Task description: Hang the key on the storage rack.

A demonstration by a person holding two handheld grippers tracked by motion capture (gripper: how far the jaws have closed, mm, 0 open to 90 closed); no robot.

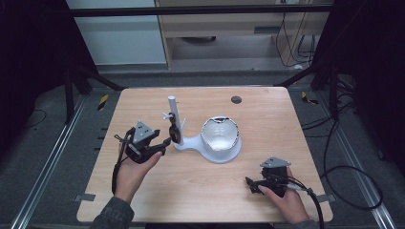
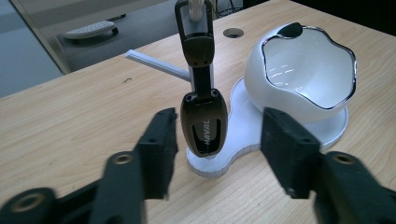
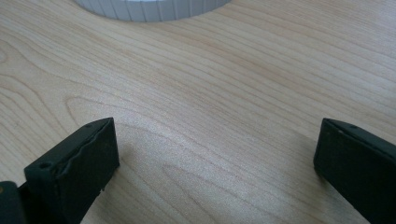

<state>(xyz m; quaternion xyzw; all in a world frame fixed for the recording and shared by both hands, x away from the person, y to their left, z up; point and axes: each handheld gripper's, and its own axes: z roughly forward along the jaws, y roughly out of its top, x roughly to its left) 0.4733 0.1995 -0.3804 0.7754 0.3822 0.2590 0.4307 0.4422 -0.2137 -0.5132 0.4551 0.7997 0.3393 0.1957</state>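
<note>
1. Left gripper point(image 2: 215, 140) jaws stand apart, either side of the key fob point(image 2: 204, 122) without touching it.
2. Fob hangs on the white stand point(image 1: 200, 143) beside the bowl point(image 1: 219, 133).
3. Probably light, rigid, glossy and slippery; pinch its flat faces.
4. Right gripper point(image 1: 252, 183) rests wide open, empty.

One readable text: "HAVAL", light letters running lengthwise down the dark glossy plastic car key fob point(image 2: 204, 122), centre of the left gripper view. Fob hangs on the white plastic stand point(image 2: 243, 122). No other legible text.
</note>
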